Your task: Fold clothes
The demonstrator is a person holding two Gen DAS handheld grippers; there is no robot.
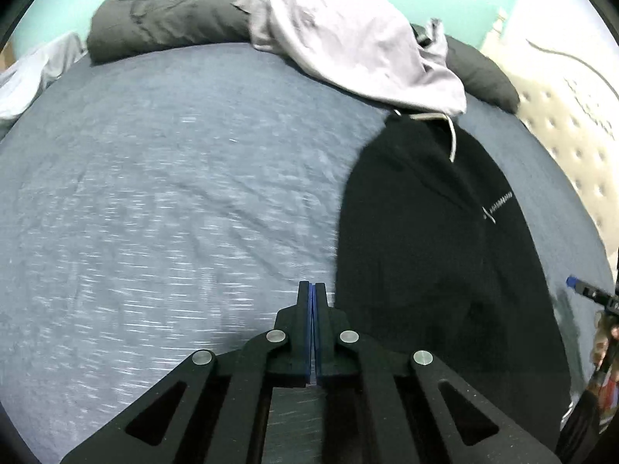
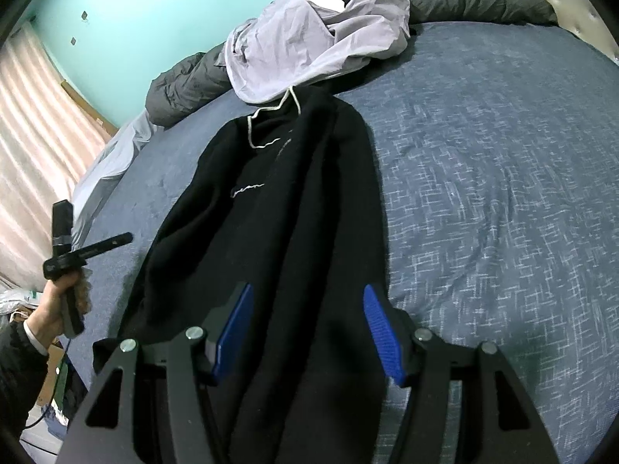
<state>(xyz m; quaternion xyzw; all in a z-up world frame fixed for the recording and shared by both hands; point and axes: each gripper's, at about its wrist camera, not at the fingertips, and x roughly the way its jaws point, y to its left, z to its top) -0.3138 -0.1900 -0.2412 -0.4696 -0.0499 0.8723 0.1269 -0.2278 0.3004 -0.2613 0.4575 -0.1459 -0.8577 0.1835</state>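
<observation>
Left gripper [image 1: 312,290] pressed together, empty; right gripper [image 2: 307,328] spread over the narrow-folded black hoodie [image 2: 278,201]: next, probably pinch its hem

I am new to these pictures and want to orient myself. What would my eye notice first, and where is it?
A black hoodie lies lengthwise along the blue bedspread, with a crumpled lilac garment at its hood end. The right gripper hangs open above the hoodie's near end, while the left gripper is shut and empty over bare bedspread beside it.
</observation>
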